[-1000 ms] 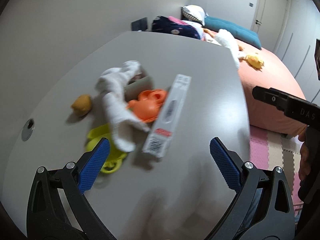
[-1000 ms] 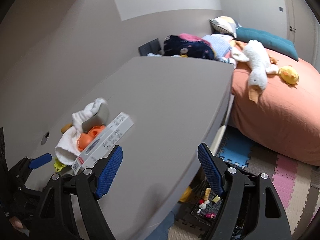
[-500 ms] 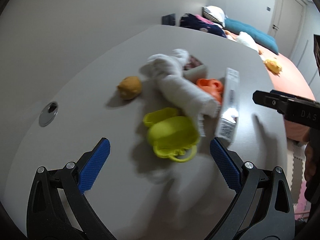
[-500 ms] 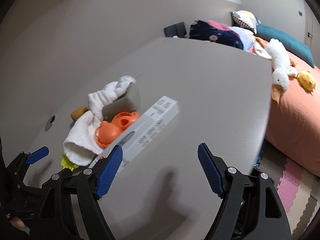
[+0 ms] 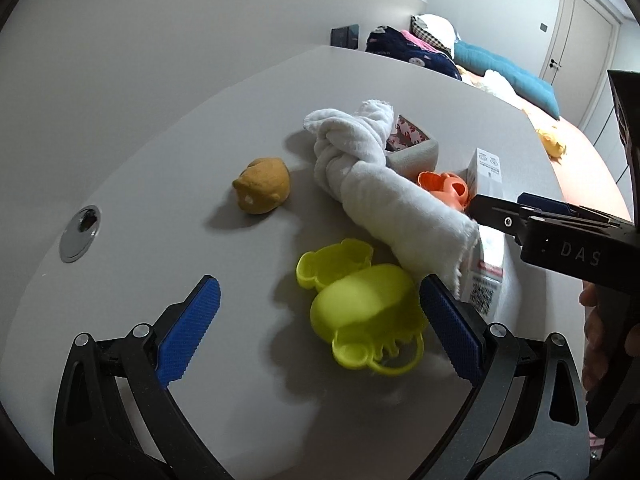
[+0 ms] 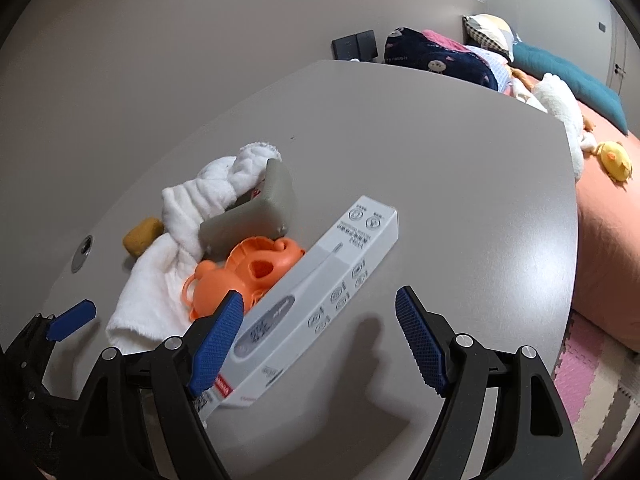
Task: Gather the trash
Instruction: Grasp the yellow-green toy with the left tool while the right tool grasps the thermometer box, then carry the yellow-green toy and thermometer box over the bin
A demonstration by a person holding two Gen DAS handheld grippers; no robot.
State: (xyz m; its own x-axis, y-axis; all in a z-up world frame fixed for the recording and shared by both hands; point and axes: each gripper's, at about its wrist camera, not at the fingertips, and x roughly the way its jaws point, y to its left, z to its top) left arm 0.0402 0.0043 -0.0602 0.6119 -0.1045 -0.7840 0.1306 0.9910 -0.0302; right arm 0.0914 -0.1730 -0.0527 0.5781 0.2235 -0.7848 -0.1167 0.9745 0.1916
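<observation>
Both of your grippers have swung in over the clutter during the last second: the left gripper (image 5: 316, 312) has moved from the long white carton (image 6: 316, 300) to the yellow plastic toy (image 5: 360, 304), which now sits between its wide-open jaws, and the right gripper (image 6: 320, 336) has closed the distance so that its left pad is just beside that carton, jaws equally spread and holding nothing. The carton lies flat on the grey counter (image 6: 460, 184), its near end toward you, leaning against the orange toy (image 6: 248, 272) and the rolled white towel (image 5: 376, 184). Judged as rubbish, the carton looks like your likeliest target, and your right side is the better placed for it; the grey box (image 6: 256, 208) tucked behind the towel may count too. The yellow toy under your left hand probably does not belong in the trash, so think before you pinch it. The brown squishy toy (image 5: 262, 190) sits apart to the left, near the cable grommet (image 5: 80, 232). Nothing has been collected yet.
</observation>
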